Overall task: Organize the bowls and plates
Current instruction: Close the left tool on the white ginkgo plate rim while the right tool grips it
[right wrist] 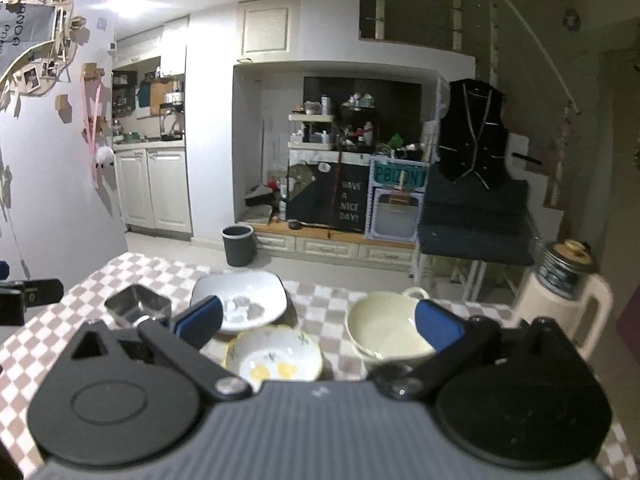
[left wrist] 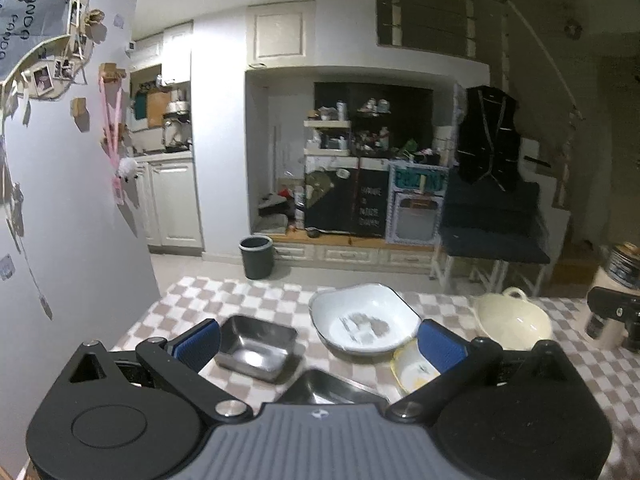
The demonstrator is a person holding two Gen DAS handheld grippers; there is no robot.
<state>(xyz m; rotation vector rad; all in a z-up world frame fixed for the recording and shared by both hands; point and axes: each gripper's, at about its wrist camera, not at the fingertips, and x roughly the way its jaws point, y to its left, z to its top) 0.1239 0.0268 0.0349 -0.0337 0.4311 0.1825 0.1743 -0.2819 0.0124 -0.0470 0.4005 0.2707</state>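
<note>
**Both grippers open above the dishes, nothing picked up**

The left gripper [left wrist: 320, 344] hovers over the near part of the worktop [left wrist: 192, 300] with its jaws spread wide and empty. The right gripper [right wrist: 318, 320] hangs the same way, jaws wide apart and holding nothing.

The dishes lie loose on the checked cloth. A steel tray [left wrist: 256, 348] sits at the left, and a second steel tray [left wrist: 324, 388] lies close under the left gripper, partly hidden by its body. The white dish [left wrist: 362, 322] is in the middle. The yellow bowl [right wrist: 274, 354] sits just in front of it, near the right gripper, and the cream bowl [right wrist: 386, 328] with its small handle stands to the right. A jug [right wrist: 568, 304] stands at the far right.

No stack is begun yet, by the look of it. A sound first move would be to nest like with like: one steel tray into the other, and the yellow bowl into a larger one. Each dish is best taken by its rim, one jaw inside and one outside, then lifted clear before it travels, since the yellow bowl and white dish sit very close.

The far edge of the worktop runs just behind the white dish and cream bowl, so pushing away is risky. The left side beyond the steel tray has bare cloth for stacking. The jug crowds the right side.
</note>
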